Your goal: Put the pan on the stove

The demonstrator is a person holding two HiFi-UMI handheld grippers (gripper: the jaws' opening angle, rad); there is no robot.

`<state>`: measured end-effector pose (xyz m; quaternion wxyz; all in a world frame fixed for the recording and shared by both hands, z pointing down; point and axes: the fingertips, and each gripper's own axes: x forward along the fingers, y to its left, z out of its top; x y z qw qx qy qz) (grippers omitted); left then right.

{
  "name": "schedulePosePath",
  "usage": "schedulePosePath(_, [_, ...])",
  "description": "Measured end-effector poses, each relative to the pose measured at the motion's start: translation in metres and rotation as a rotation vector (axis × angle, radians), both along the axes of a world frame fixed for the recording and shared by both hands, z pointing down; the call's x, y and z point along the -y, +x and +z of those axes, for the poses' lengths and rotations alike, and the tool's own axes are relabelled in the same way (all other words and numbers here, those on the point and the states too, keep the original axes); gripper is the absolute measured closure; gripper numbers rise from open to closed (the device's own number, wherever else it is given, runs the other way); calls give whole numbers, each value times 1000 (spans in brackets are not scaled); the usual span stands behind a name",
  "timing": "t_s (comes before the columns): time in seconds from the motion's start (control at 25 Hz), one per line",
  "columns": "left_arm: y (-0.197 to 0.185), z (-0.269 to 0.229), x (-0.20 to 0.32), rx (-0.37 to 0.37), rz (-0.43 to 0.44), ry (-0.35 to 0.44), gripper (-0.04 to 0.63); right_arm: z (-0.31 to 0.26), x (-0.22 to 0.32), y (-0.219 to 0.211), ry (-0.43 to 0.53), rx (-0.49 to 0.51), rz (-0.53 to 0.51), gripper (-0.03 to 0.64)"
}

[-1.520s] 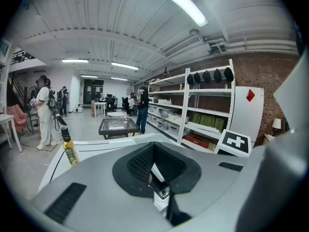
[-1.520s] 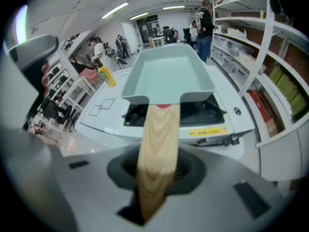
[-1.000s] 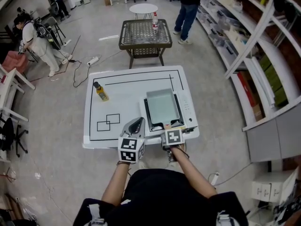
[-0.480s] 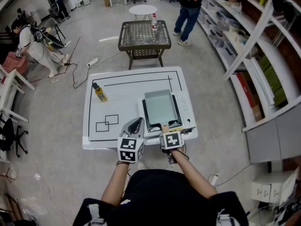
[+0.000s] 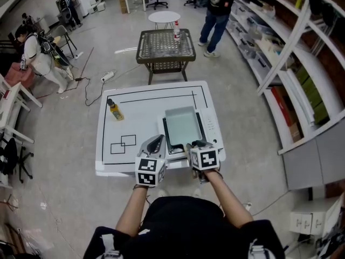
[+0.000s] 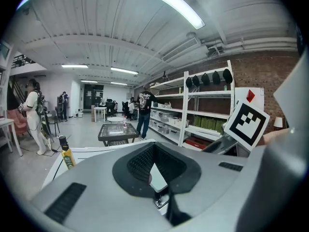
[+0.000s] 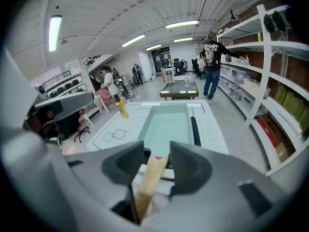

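A pale rectangular pan lies flat on the white stove at the right of the white table. My right gripper hangs over the pan's near end, above the table's front edge. In the right gripper view the pan stretches ahead and its wooden handle shows between the jaws of the right gripper. Those jaws have just been closing a little, and the pads stand off the handle. My left gripper rests left of the stove, tips together, holding nothing.
A yellow bottle stands at the table's back left, near black outlines drawn on the top. Beyond the table are a wicker side table and a standing person. Shelving lines the right side.
My right gripper has lifted up from the pan's handle and looms larger in the head view. The pan stays on the stove. The left gripper has kept still.
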<state>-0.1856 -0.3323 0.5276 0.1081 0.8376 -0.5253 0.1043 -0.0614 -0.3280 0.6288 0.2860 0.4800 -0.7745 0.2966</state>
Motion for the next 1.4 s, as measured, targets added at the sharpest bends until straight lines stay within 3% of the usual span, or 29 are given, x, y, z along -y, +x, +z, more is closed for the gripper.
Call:
schedulePosePath(0.2, [0,-13,4,6,-4,25,571,-32,22,27,143,-101,20,555])
schedulePosePath(0.36, [4,-25,8,15,4,58,571,-69,32,27,262,-50,-9,572])
schedulePosePath(0.52, [7,-35,9,18,13,82,571,-101,38,34,404,-73,-12,578])
schedulePosePath(0.68, [7,-50,8,17,13,119,571,-128,37,33,491,-39,-51,581])
schedulePosePath(0.84, [7,-65,7,32,9,155,571,-150,36,36,542,44,-70,581])
schedulePosePath(1.0, [9,-74,4,-44,19,150,571,-162,36,34,564,121,-86,581])
schedulePosePath(1.12, [8,-86,1,-101,15,162,571,-164,32,32,577,133,-99,581])
schedulePosePath(1.4, [12,-103,0,-102,31,203,571,-175,31,38,640,113,-66,583])
